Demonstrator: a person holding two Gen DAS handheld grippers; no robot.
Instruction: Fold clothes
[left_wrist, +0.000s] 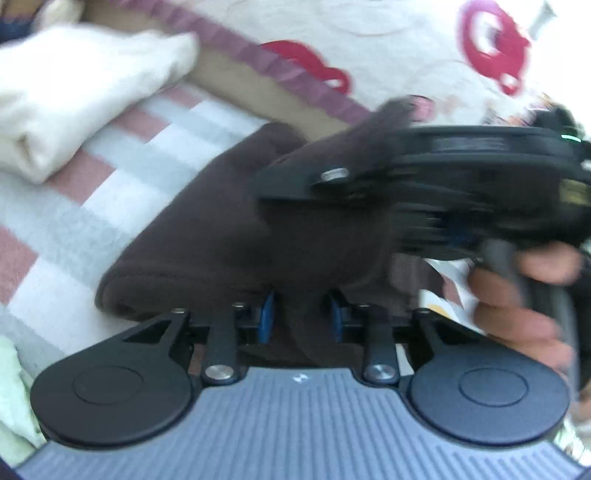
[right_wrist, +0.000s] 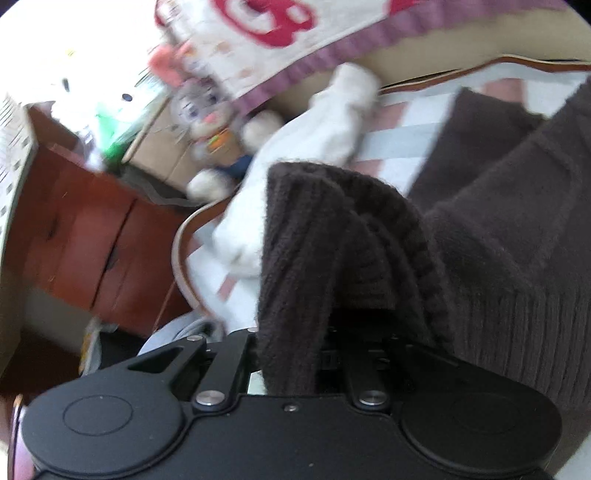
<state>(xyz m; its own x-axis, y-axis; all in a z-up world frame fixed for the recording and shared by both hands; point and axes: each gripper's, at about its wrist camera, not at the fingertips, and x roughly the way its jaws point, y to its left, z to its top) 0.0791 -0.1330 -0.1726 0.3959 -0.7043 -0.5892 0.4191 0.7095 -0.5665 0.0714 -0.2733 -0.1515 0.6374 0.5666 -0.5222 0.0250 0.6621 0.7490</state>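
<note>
A dark brown knit sweater (left_wrist: 207, 236) lies in a folded heap on the checked bedspread (left_wrist: 110, 166). My left gripper (left_wrist: 301, 317) is low at its near edge, and a fold of the brown knit runs between the blue pads (left_wrist: 266, 317). The pads stand apart and do not visibly pinch it. My right gripper (left_wrist: 280, 184) comes in from the right, held by a hand (left_wrist: 517, 295), with its tip on the sweater's top. In the right wrist view the ribbed hem (right_wrist: 332, 229) is bunched over my right gripper (right_wrist: 321, 332), which is shut on it. Its fingertips are hidden by the knit.
A folded white garment (left_wrist: 74, 92) lies beyond the sweater on the bed. A cream blanket with red shapes and a purple border (left_wrist: 369, 44) lies behind. A plush toy (right_wrist: 210, 122), a cardboard box and a red-brown cabinet (right_wrist: 81, 229) stand past the bed's edge. Pale green cloth (left_wrist: 11, 398) sits at my left.
</note>
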